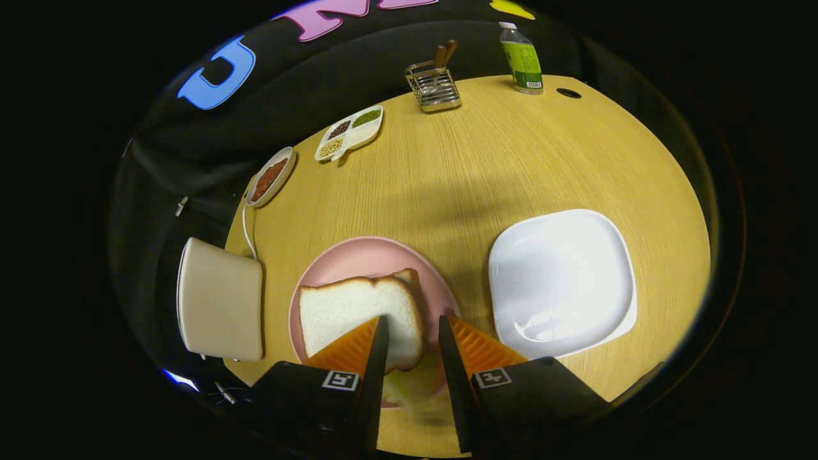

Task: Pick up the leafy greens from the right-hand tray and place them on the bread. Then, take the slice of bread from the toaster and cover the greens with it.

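Bread (358, 316) on wooden table (511, 166), tongs (412, 332) parted

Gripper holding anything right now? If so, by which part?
Nothing held. The gripper has its jaws apart above the top bread slice on the pink plate; greens show underneath.

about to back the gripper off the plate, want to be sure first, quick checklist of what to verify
1. Top bread slice lies on the pink plate: ok.
2. Leafy greens covered: not ok, some poke out between the fingers.
3. Gripper let go of the bread: ok, fingers apart.
4. White tray holds no greens: ok.
5. Toaster slot vacated: cannot tell.
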Action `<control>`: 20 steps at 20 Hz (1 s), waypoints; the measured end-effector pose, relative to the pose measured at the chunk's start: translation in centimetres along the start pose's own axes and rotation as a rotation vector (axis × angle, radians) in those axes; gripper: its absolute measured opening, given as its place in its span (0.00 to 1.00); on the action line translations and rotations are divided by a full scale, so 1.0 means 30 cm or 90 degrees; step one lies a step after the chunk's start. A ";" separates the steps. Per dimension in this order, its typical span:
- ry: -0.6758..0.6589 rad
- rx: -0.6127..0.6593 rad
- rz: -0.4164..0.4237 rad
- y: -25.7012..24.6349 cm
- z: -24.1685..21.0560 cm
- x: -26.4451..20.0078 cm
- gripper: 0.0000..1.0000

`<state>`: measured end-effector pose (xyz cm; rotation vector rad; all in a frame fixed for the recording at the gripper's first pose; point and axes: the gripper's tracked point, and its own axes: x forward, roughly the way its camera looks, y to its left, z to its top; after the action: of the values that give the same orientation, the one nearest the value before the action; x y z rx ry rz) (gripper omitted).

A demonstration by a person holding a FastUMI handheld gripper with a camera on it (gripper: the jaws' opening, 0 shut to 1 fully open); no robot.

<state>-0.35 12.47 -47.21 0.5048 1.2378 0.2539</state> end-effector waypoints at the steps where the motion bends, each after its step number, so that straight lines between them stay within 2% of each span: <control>1: -0.007 -0.005 -0.002 -0.001 0.004 -0.006 0.52; 2: -0.014 -0.008 0.000 0.002 0.006 -0.016 0.54; 4: -0.033 -0.011 -0.005 -0.001 0.018 -0.041 0.68; 5: -0.045 -0.012 -0.012 -0.013 0.028 -0.059 0.80; 8: -0.094 -0.010 -0.015 -0.022 0.073 -0.122 0.83; 10: -0.135 -0.029 -0.031 -0.041 0.112 -0.176 0.94; 14: -0.233 -0.103 -0.065 -0.030 0.206 -0.322 0.98; 20: -0.422 -0.192 -0.088 0.123 0.381 -0.632 0.98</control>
<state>4.74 4.52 -26.87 0.2076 0.5700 0.1337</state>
